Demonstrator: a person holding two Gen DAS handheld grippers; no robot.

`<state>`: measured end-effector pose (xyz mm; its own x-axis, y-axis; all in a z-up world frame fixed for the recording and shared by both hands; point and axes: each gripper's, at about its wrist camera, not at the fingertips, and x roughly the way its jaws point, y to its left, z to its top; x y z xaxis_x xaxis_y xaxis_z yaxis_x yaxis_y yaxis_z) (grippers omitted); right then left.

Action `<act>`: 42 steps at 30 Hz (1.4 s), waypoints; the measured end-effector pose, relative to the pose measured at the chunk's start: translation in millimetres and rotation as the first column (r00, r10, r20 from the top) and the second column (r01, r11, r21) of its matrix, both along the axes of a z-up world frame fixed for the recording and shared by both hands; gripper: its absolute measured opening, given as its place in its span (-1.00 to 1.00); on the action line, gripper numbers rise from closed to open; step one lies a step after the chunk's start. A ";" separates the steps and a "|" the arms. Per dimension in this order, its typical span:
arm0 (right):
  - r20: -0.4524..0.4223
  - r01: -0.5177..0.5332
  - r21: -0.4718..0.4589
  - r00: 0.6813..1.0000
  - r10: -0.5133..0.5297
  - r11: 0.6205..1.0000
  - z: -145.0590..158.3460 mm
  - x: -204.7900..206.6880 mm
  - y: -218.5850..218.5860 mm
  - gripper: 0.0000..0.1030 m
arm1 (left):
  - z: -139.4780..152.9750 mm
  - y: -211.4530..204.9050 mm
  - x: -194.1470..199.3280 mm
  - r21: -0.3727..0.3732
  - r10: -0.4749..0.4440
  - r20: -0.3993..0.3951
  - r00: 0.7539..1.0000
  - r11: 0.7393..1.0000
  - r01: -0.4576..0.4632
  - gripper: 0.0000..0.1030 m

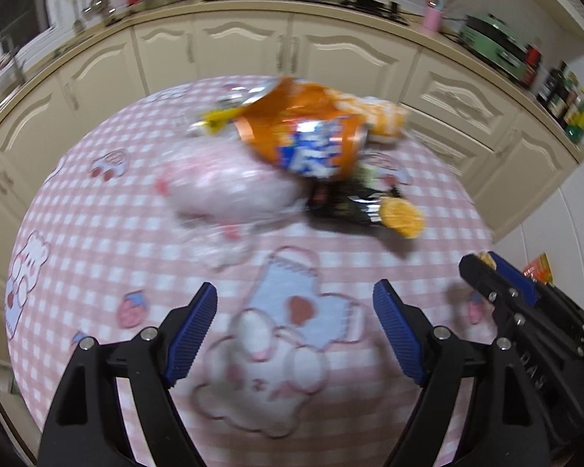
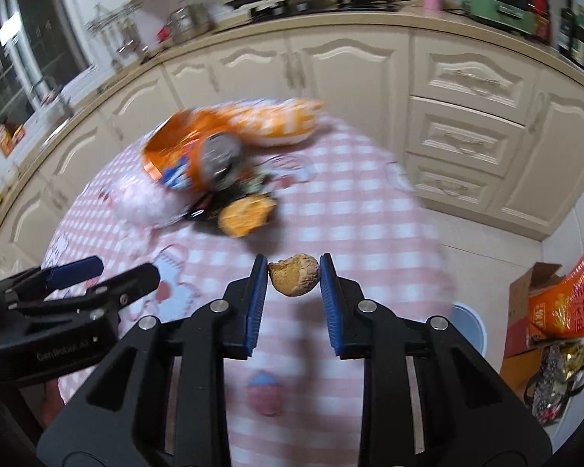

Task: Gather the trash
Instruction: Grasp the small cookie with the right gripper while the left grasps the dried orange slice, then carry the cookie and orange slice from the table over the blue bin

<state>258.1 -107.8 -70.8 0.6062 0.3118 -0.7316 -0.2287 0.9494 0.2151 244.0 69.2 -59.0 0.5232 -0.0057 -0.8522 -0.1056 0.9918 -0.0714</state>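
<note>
pink-and-white checked tablecloth, orange snack bag, black wrapper, brown biscuit, cream cabinets.

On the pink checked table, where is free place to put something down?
The near half of the tablecloth is bare, between the left gripper and the trash pile. The far middle is crowded: orange bag, clear bag, black wrapper.

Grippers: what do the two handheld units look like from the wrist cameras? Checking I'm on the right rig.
The left gripper and the right gripper look alike: matte black angular plastic linkages with silver pivot bolts, ending in two fingers faced with ribbed blue pads. White lettering on the left body is too blurred to read. No cables, hands or sleeves show.
</note>
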 end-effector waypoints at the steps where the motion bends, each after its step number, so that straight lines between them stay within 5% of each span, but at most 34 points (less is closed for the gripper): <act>1: 0.001 0.021 0.006 1.000 -0.021 1.000 0.7 2.6 -10.1 -0.46 | 1.0 -9.9 4.2 0.006 -0.017 0.001 1.000 1.000 0.017 0.57; 9: -0.003 0.105 0.077 0.994 -0.105 0.991 -9.6 13.8 -64.1 -0.46 | 0.5 -52.3 37.0 0.046 -0.057 0.021 0.998 0.997 0.056 0.57; 13: -0.026 0.110 0.105 0.994 -0.108 0.988 -22.2 21.2 -76.3 -0.46 | -13.1 -57.1 57.4 0.073 0.000 0.040 0.999 0.997 -0.003 0.56; 14: -0.033 0.110 0.109 0.994 -0.107 0.988 -25.2 23.7 -78.1 -0.46 | -16.1 -57.3 61.0 0.073 0.002 0.035 0.999 0.997 -0.004 0.44; 17: -0.047 0.115 0.122 0.993 -0.110 0.986 -30.8 27.3 -83.5 -0.46 | -28.1 -53.4 69.8 -0.001 -0.033 -0.017 0.999 0.999 0.033 -0.35; 21: -0.046 0.124 0.130 0.992 -0.119 0.984 -30.7 27.1 -88.2 -0.46 | -23.8 -50.0 63.5 0.051 -0.004 0.022 1.000 0.999 0.003 -0.36; 26: -0.039 0.127 0.128 0.992 -0.123 0.984 -26.8 18.7 -89.5 -0.46 | -13.3 -40.5 50.1 -0.003 0.002 0.042 0.999 1.000 -0.002 -0.36; 42: 0.003 0.162 0.092 0.987 -0.163 0.982 -1.8 -26.6 -97.5 -0.46 | 5.4 -76.7 6.1 -0.013 -0.125 0.089 0.988 0.992 0.127 -0.36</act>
